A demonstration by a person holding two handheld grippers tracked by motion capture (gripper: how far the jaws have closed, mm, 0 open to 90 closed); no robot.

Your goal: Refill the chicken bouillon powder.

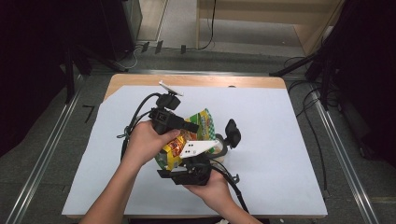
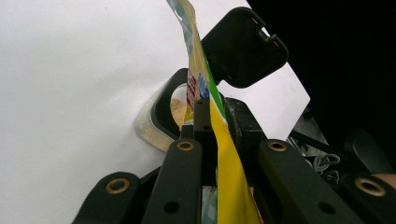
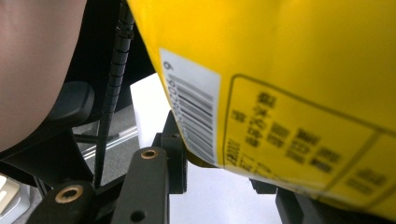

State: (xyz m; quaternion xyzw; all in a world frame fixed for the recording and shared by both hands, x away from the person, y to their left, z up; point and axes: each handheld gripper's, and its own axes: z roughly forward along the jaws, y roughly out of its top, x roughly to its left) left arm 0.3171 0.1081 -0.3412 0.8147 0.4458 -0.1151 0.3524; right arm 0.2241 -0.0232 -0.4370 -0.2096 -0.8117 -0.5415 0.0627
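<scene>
A yellow and green snack bag [image 1: 173, 150] hangs tilted between both grippers over the white sheet. My left gripper [image 1: 196, 127] is shut on the bag's flat top edge [image 2: 224, 154], its jaws pinching the seam at the left gripper's tip [image 2: 205, 116]. From below, my right gripper [image 1: 177, 163] clamps the bag's lower body, where the yellow bag [image 3: 289, 70] with its barcode label lies between the right gripper's jaws [image 3: 224, 172]. Just past the bag stands a clear container [image 1: 223, 150] with a black rim [image 2: 161, 107] and beige contents, its black flip lid [image 2: 243, 46] open.
A white sheet [image 1: 280, 121] covers the wooden table [image 1: 196, 80]. Cables trail from both grippers; one black cable [image 3: 114, 79] runs beside a hand [image 3: 32, 60]. Dark stands and floor cables surround the table.
</scene>
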